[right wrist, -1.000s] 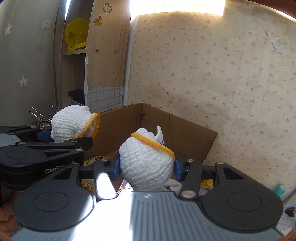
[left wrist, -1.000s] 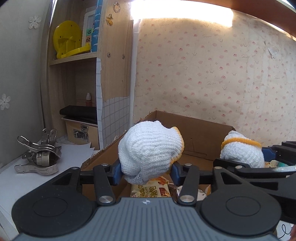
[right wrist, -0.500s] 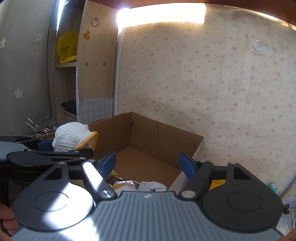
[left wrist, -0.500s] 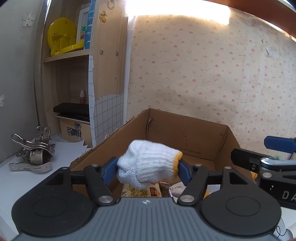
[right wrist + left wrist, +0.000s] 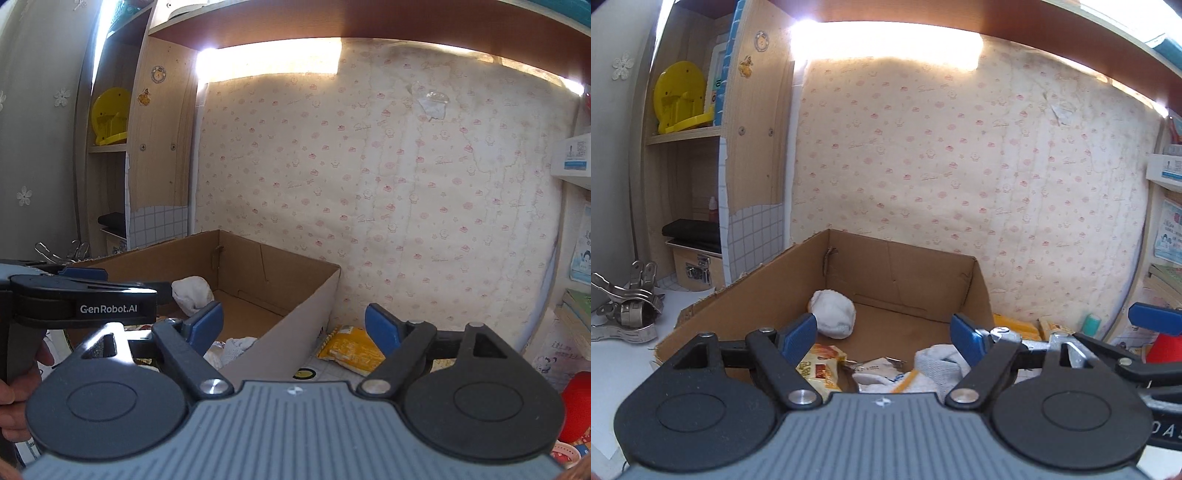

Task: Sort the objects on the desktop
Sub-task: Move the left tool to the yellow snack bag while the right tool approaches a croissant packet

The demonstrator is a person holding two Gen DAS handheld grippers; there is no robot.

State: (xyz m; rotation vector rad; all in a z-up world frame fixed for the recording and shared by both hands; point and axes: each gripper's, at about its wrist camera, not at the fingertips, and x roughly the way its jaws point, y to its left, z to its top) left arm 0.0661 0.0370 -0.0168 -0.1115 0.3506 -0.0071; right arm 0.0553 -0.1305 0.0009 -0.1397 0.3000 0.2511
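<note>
Both the left gripper [image 5: 884, 334] and right gripper [image 5: 293, 325] hover wide and empty over the cardboard box [image 5: 905, 266], where a soft, light balled glove [image 5: 832, 318] lies, probably easiest pinched across its bulk.

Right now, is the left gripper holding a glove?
No, the left gripper is open and empty; a balled glove lies inside the box.
</note>
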